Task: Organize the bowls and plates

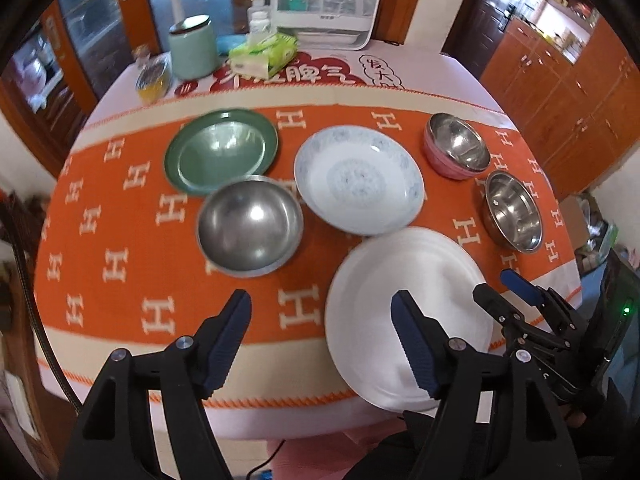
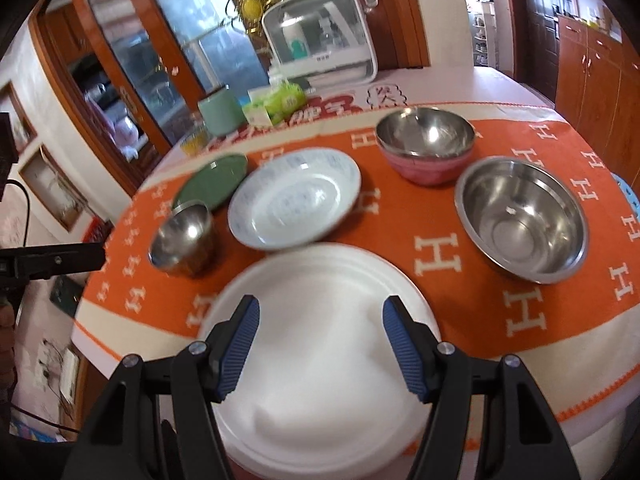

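Note:
On the orange cloth lie a green plate (image 1: 220,152), a steel bowl (image 1: 250,226) in front of it, a blue-patterned white plate (image 1: 358,186), a plain white plate (image 1: 404,312) at the front edge, a steel bowl nested in a pink bowl (image 1: 456,146), and a steel bowl (image 1: 514,210). My left gripper (image 1: 322,312) is open and empty above the front of the cloth, left of the white plate. My right gripper (image 2: 320,316) is open and empty, its jaws spread just over the white plate (image 2: 320,344). The right gripper also shows in the left wrist view (image 1: 506,292).
At the table's back stand a mint canister (image 1: 192,48), a tissue box (image 1: 264,54), a small glass jar (image 1: 152,80) and a white rack with bottles (image 1: 328,4). Wooden cabinets (image 1: 560,80) stand to the right. The table's front edge (image 1: 280,412) is close below my grippers.

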### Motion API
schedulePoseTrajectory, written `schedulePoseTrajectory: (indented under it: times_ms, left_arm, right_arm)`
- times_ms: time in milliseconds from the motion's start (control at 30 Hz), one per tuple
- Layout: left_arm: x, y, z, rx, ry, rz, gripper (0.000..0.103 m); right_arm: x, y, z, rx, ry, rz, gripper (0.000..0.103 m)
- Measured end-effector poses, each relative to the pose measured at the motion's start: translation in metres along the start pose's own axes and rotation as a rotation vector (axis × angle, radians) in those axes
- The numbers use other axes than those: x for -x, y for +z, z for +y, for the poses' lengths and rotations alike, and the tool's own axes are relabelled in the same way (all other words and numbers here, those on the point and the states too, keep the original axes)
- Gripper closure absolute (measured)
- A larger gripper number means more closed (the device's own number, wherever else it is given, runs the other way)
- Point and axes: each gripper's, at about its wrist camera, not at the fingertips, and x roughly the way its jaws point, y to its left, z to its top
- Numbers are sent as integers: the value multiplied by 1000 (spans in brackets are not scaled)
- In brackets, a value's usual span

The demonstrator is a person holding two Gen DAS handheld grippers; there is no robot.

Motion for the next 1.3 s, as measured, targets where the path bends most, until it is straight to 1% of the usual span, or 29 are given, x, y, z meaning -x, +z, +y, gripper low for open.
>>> schedulePoseTrajectory:
  times_ms: [233, 467, 633, 767, 867, 1033, 1300]
  left_arm:
    - [-4, 40, 10, -82, -11, 11, 31]
    - [-20, 75, 19, -150, -42, 37, 30]
    - [-41, 96, 23, -206, -96, 65, 30]
    - [-59, 110, 21, -246, -123, 83, 30]
    - [-75, 120, 21, -266, -130, 94, 30]
    - [-105, 137, 23, -286, -145, 122, 30]
    - [-147, 145, 30, -298, -189, 165, 30]
  right_arm:
    - [-12, 12, 9, -109, 28, -60, 39]
    - [-27, 16, 13, -223, 23, -106, 39]
    - [-37, 16, 12, -299, -7, -140, 39]
    - [-47, 18, 11, -350, -38, -163, 39]
    - [-57, 20, 9, -381, -55, -173, 39]
    - [-76, 24, 5, -433, -87, -169, 39]
    - [-108, 29, 2, -467, -128, -117, 39]
